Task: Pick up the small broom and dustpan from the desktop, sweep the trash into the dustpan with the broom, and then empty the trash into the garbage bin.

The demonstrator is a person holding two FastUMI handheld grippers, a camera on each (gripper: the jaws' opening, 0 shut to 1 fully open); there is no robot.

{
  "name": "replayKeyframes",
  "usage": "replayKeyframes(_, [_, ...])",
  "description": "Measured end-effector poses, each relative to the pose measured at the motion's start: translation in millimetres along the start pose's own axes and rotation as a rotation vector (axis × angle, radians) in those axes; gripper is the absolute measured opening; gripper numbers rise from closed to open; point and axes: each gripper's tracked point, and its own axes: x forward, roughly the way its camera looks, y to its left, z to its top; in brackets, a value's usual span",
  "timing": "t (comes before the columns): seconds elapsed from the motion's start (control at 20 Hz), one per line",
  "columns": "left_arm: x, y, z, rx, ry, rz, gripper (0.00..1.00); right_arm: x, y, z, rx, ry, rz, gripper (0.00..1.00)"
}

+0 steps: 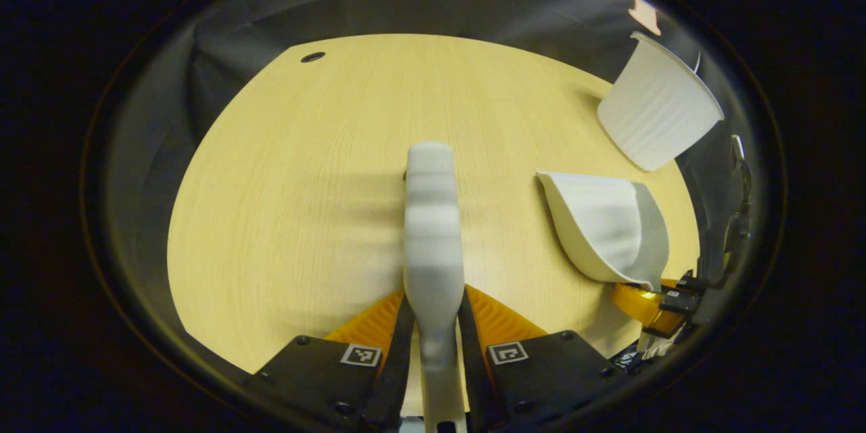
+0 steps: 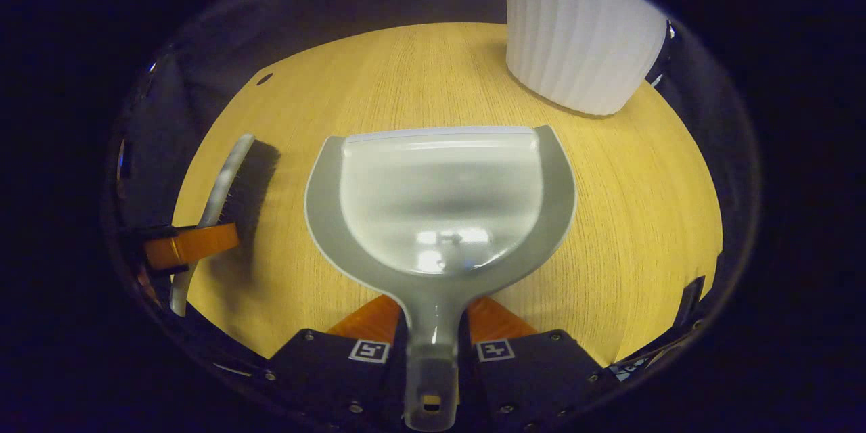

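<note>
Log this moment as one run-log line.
left gripper: shut on broom | right gripper: shut on dustpan, pan looks empty | garbage bin: upright on desktop | trash: none seen

text: none legible | labels: none | numbers: none | brands: none on any surface in either view

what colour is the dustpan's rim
Grey, around a paler, whitish scoop; the dustpan shows best in the right gripper view.
</note>
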Motion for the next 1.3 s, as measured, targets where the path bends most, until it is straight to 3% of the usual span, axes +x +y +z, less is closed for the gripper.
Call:
replayKeyframes(0.3, [-1,-4,0,0.007,-0.024,0.024,0.45,0,-1,2,-0.002,0.001,0.026,0.39])
replayKeyframes(0.35, [-1,-5,-1,0.001,-0.027,0.027,0.48,-2,-1,4,-0.003,-0.005,0.036,0.40])
replayKeyframes(0.5, [-1,-10,-3,-0.011,-0.045,0.034,0.58,-13,-1,8,-0.003,-0.012,0.052,0.74])
replayKeyframes(0.65, [-9,-16,8,-0.004,-0.101,0.037,0.93,-27,-4,10,0.012,-0.016,0.075,0.98])
replayKeyframes(0.9, [-39,-38,56,0.016,-0.310,0.033,0.96,-64,-17,40,0.003,-0.147,0.089,0.98])
replayKeyframes(1.05, [-64,-59,104,0.018,-0.490,0.024,0.97,-94,-29,77,-0.051,-0.337,0.064,0.98])
replayKeyframes(1.15, [-91,-75,94,0.000,-0.608,0.013,0.97,-113,-38,102,-0.092,-0.477,0.036,0.98])
replayKeyframes(1.2, [-93,-78,127,-0.008,-0.664,0.007,0.96,-122,-39,112,-0.111,-0.546,0.027,0.98])
replayKeyframes(1.3, [-116,-90,147,-0.014,-0.764,0.005,0.96,-138,-40,127,-0.149,-0.666,0.008,0.98])
